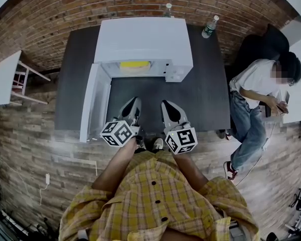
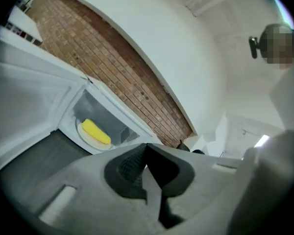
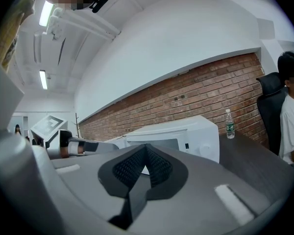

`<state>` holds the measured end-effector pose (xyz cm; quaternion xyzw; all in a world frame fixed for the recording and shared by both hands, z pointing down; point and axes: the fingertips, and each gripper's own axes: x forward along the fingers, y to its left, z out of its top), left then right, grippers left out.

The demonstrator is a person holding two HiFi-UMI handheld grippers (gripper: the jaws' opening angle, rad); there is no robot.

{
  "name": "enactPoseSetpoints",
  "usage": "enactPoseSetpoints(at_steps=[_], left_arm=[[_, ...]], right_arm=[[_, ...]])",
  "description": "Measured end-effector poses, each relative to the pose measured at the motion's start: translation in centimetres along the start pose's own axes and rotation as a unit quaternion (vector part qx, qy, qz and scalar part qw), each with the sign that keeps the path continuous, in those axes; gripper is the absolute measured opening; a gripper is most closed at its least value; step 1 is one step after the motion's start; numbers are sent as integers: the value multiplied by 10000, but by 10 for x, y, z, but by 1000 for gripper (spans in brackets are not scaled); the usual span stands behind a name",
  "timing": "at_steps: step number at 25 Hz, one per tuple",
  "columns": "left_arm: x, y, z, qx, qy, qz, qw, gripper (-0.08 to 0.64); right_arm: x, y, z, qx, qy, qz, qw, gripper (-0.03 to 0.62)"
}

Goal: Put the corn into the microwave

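The yellow corn lies on the round plate inside the white microwave, whose door hangs open to the left. My left gripper is shut with nothing in it, hovering over the dark table in front of the opening, rolled to one side. My right gripper sits beside it, also shut and empty, pointing at the microwave's front.
The dark table carries the microwave and a water bottle at its back right. A second bottle stands behind the microwave. A seated person is at the right. A white table stands at left.
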<state>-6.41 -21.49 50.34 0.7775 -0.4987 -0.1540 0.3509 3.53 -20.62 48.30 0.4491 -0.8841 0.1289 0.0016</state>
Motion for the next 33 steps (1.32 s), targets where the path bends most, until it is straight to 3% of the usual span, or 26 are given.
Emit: enactPoseSetpoints(at_steps=[6,11,16,33], left_arm=[[-14,-17,1,1369,39,3,9906,2],[-18,-22,3,2060,87,121,9784,2],[-19,-29,3,2772,151,260,9603,2],[-20,-37,11,3505,128,311,9360,2]], right_arm=[[2,2,0,-56,12,29,10000,2],[4,6,1,-121,49,69,9999,0],[5,9,-1,-205,73,96,9997,0],[7,14,4,-425,62,135,9990,0]])
